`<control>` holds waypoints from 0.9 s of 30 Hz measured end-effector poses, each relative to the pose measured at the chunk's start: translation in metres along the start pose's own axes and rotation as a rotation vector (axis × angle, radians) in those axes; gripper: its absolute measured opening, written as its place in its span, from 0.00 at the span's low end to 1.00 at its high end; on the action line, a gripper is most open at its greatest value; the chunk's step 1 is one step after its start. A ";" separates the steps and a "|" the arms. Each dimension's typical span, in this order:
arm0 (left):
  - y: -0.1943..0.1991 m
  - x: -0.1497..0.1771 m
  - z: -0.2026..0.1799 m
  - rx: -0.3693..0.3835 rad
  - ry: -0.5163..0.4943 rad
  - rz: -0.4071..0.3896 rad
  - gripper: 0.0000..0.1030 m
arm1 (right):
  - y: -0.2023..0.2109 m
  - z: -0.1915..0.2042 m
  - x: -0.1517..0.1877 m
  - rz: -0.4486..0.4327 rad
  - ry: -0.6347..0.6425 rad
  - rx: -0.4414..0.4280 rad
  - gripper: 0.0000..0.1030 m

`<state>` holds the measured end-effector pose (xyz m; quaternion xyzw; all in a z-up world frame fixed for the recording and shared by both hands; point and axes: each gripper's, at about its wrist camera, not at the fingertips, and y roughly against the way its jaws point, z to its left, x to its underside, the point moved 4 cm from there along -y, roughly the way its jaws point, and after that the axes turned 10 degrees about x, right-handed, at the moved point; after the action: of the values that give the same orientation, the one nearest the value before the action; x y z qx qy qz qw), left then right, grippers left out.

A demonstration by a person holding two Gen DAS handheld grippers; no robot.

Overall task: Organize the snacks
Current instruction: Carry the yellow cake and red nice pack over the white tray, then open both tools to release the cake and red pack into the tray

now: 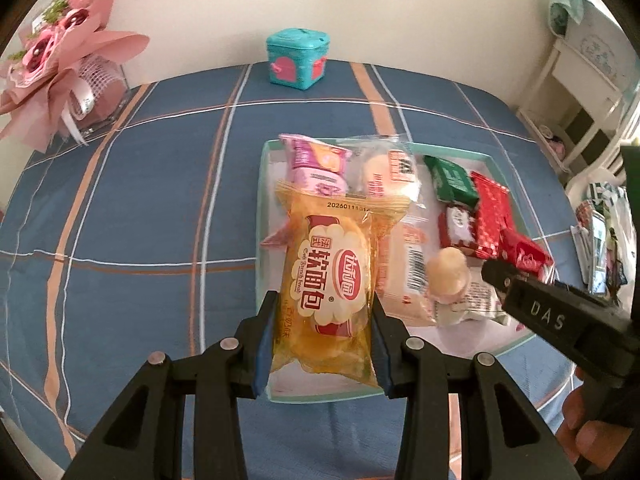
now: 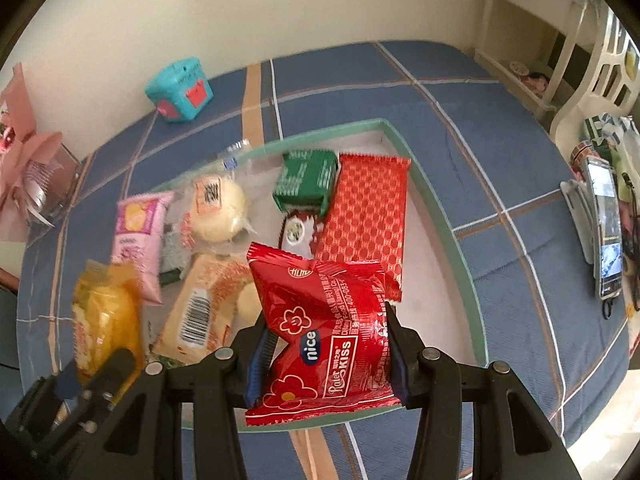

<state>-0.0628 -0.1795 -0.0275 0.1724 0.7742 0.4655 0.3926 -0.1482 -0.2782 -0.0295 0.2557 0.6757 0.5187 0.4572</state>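
Note:
My left gripper (image 1: 322, 340) is shut on a yellow soft-bread packet (image 1: 326, 276), held over the near left end of the mint-rimmed tray (image 1: 500, 346). In the right wrist view my right gripper (image 2: 326, 360) is shut on a red Kiss snack packet (image 2: 320, 332) above the tray's near rim (image 2: 464, 248). The tray holds a pink packet (image 1: 316, 166), clear-wrapped pale buns (image 1: 384, 168), a green packet (image 1: 450, 180), a long red dotted packet (image 2: 366, 216), a beige barcode packet (image 2: 200, 312) and a round pale sweet (image 1: 446, 272). The yellow packet (image 2: 106, 320) shows at left in the right view.
The tray lies on a blue plaid cloth (image 1: 140, 200). A teal box with pink hearts (image 1: 298, 58) stands at the far edge by the wall. A pink bouquet (image 1: 60, 52) sits far left. A phone on a stand (image 2: 606, 232) is at right, white furniture (image 1: 580, 76) beyond. A hand (image 1: 588, 436) grips the right tool.

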 end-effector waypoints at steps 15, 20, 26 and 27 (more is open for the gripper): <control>-0.029 0.007 0.010 -0.006 0.022 0.090 0.41 | -0.025 0.003 0.003 0.058 0.005 0.006 0.50; -0.026 0.005 0.008 0.000 0.019 0.091 0.48 | -0.022 0.003 0.001 0.048 0.011 0.007 0.51; -0.021 0.000 0.007 -0.002 0.024 0.075 0.59 | -0.018 0.004 -0.002 0.036 0.013 0.004 0.64; -0.020 0.000 0.007 -0.002 0.026 0.073 0.59 | -0.017 0.003 -0.003 0.035 0.011 0.002 0.68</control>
<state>-0.0550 -0.1856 -0.0464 0.1943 0.7720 0.4824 0.3654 -0.1418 -0.2847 -0.0450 0.2649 0.6741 0.5274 0.4442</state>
